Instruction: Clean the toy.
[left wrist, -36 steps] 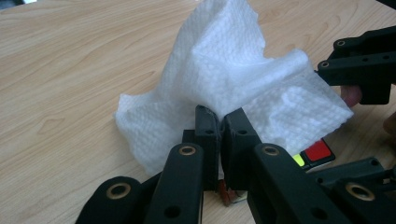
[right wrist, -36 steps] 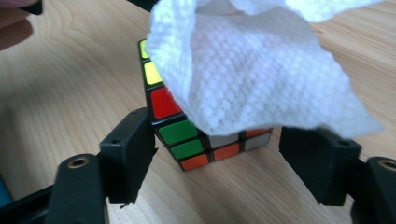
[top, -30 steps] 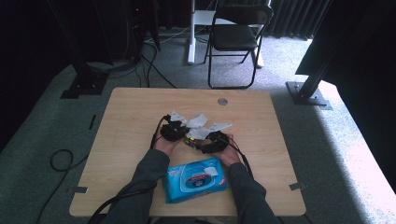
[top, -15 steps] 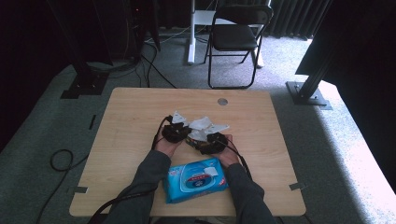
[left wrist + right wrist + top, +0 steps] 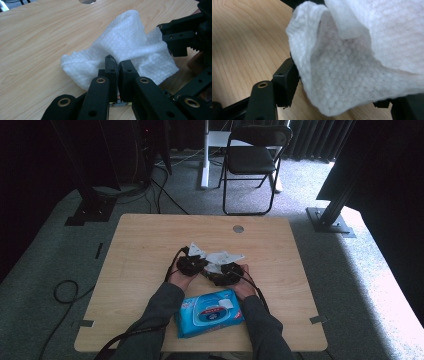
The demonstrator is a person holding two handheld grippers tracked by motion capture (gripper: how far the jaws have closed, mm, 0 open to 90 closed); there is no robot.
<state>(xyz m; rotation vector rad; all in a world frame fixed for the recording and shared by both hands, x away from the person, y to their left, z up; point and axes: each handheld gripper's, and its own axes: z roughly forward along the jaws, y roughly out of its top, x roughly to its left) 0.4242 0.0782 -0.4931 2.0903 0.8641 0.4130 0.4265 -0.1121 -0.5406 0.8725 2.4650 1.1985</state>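
**Both grippers at a white wipe, mid-table**

We start with the wooden table [image 5: 150, 245], where we work a little nearer the near edge than the far one, about midway between the left and right edges. At the near edge, between our forearms, lies a blue pack of wipes [image 5: 209, 312], flat on the wood with its label facing up. Just beyond it we hold the left gripper [image 5: 191, 265] and the right gripper [image 5: 225, 274] side by side, close together. The white wipe [image 5: 125, 47] sits crumpled between and just beyond them, partly lifted off the table, with a pointed corner standing up towards the far edge.

In the left gripper view our jaws are pressed together, clamped on a fold at the wipe's lower edge. In the right gripper view our jaws stand apart with the wipe draped between them; the left finger [image 5: 285, 80] touches the cloth's edge, and we cannot tell whether the other side presses on it.
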